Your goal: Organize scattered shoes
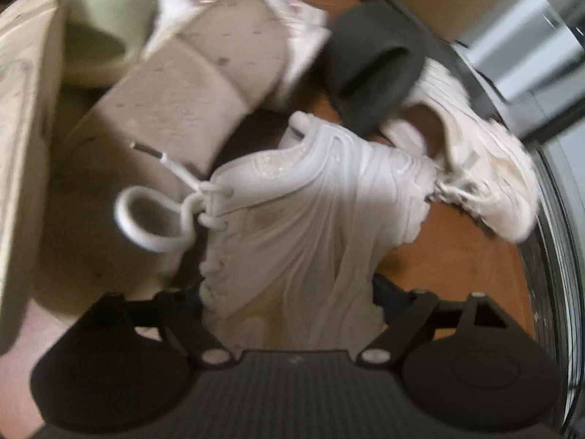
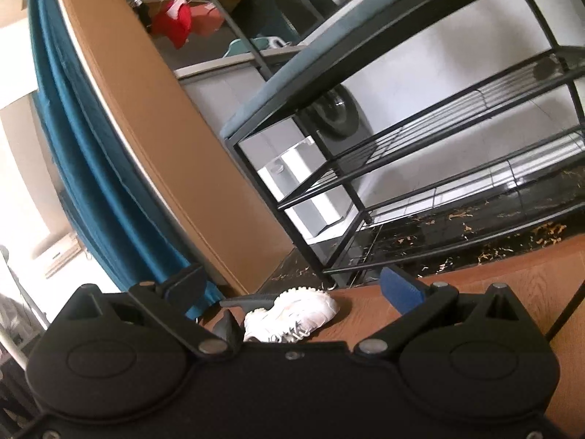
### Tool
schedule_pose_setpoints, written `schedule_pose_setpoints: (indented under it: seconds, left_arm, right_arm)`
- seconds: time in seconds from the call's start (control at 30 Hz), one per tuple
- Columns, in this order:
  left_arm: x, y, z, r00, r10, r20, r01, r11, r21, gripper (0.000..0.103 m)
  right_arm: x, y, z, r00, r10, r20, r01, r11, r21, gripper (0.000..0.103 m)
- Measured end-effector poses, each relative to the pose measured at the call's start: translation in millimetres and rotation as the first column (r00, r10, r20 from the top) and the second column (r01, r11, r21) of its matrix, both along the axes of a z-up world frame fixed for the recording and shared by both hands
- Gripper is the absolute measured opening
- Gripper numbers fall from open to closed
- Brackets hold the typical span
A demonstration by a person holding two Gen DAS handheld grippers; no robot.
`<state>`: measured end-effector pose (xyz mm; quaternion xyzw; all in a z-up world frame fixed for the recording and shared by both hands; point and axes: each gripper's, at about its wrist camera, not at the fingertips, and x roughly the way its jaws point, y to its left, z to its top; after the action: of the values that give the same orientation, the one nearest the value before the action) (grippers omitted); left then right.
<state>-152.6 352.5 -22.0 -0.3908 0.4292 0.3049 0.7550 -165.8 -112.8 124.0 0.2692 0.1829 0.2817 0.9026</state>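
In the left wrist view a white laced sneaker lies on top of a pile of shoes, filling the gap of my left gripper. Its fingers sit tight against both sides of the sneaker, and the shoe hides the pads. Behind it lie an upturned beige slide, a green slide, a black slipper and a second white sneaker. In the right wrist view my right gripper stands open and empty above a chunky white sneaker on the wooden floor.
A black metal shoe rack with wire shelves stands ahead on the right on dark tiles. A brown panel and a teal curtain rise on the left. A beige board borders the shoe pile.
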Motion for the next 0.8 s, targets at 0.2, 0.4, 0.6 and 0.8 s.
schedule_pose_setpoints:
  seconds: [0.2,0.4,0.6,0.8]
  left_arm:
    - [30,-26,15,0.996,-0.093,0.015,0.093,0.996,-0.005,0.078]
    - [98,-41,45,0.970,-0.244,-0.010,0.244,0.969,0.038,0.078]
    - [171,-120,83,0.919,-0.393,0.010,0.390,0.915,0.102,0.078]
    - [199,-234,62,0.874,-0.485,0.012,0.484,0.873,0.055,0.079]
  right_arm:
    - [9,-14,-6,0.999,-0.038,0.010,0.038,0.999,-0.009,0.103]
    - [37,-55,-13,0.989,-0.143,0.027,0.143,0.989,-0.027,0.103]
    - [54,-101,-44,0.941,-0.323,0.100,0.335,0.930,-0.150,0.103]
    - [76,-138,-64,0.895,-0.446,-0.005,0.444,0.892,-0.079,0.103]
